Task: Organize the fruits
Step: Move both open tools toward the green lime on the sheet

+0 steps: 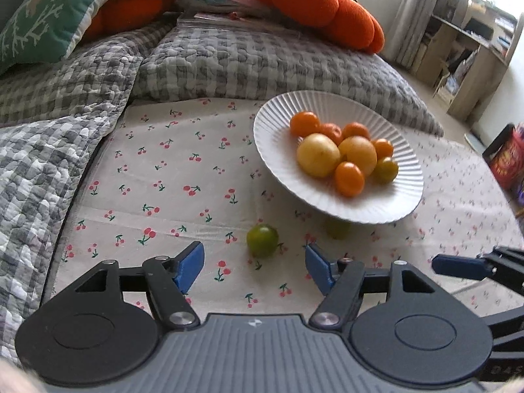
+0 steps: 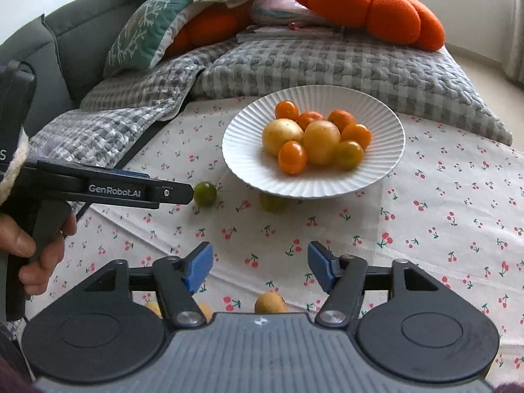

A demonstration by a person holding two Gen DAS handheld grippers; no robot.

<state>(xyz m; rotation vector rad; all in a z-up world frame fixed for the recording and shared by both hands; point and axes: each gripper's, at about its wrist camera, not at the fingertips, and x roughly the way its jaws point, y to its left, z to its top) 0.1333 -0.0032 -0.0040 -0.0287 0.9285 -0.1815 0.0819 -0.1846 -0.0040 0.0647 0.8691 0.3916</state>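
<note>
Grippers: left gripper (image 1: 254,267) jaws apart, empty | right gripper (image 2: 260,267) jaws apart, empty | green fruit (image 1: 262,240) on cherry-print cloth (image 1: 157,177), just beyond left fingertips | white plate (image 1: 271,137) holds orange and yellow fruit.

Both wrist views look down, sharing the plate (image 1: 337,209)

Left hand-held gripper (image 1: 254,267) — black linkage, blue pads, silver screws, white "GenRobot.AI" lettering — cream knitted cuff (image 2: 13,167)

The plate (image 2: 249,163) is set far on the cloth (image 2: 442,216); two fruits (image 2: 205,194) are left near its left rim.
</note>
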